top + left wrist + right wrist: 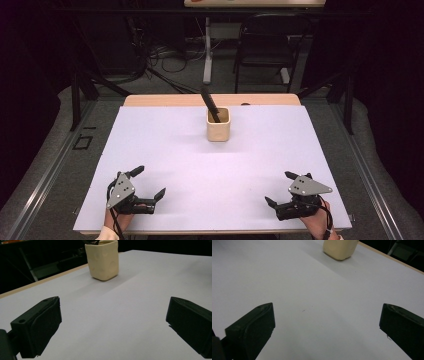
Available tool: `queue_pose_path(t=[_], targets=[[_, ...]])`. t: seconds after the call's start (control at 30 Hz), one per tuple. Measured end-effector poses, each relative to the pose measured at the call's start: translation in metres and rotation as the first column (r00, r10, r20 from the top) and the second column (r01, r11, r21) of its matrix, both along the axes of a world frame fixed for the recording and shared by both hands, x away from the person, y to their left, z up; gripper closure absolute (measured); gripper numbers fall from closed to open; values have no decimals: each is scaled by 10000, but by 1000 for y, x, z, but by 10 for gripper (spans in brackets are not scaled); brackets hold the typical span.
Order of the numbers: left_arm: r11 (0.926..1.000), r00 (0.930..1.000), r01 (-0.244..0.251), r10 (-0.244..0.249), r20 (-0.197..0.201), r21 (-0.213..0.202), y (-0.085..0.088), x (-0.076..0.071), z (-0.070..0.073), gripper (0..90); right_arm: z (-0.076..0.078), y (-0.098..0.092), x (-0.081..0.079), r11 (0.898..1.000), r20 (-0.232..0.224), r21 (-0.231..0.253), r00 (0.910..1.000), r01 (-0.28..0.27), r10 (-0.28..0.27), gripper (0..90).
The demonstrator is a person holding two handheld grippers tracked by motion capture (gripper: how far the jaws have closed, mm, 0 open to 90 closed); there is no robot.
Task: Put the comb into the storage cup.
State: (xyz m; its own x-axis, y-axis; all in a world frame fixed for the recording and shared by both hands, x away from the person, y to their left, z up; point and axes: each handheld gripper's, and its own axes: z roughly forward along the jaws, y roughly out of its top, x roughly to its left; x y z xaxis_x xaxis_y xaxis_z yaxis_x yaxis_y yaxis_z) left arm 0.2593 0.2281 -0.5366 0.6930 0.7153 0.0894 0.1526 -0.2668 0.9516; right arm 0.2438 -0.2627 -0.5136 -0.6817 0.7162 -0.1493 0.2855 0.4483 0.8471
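My two grippers were black, the left gripper (149,182) near left and the right gripper (280,188) near right, each topped by a grey three-cornered plate dotted with dark holes. Between and beyond them lay a plain pale lilac-white table cover (175,145), unpatterned, edged at the far side by a light wooden table (165,100). At far centre stood a cream cup (218,125) holding a black tool (210,104).

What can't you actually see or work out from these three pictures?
- Lower end of the black tool: high view, hidden inside the cream cup.
- Tool's handle: left gripper view, cut off by the top edge.
- Cup's upper part: right gripper view, cut off by the top edge.
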Motion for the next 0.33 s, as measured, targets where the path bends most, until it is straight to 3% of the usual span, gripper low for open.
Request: queue_pose_path(t=[0.33], targets=[[10000,10000,-20,20,8,0,0,1,0,1,-1,-3,0,10000,175,93,9998,-19,17,0]])
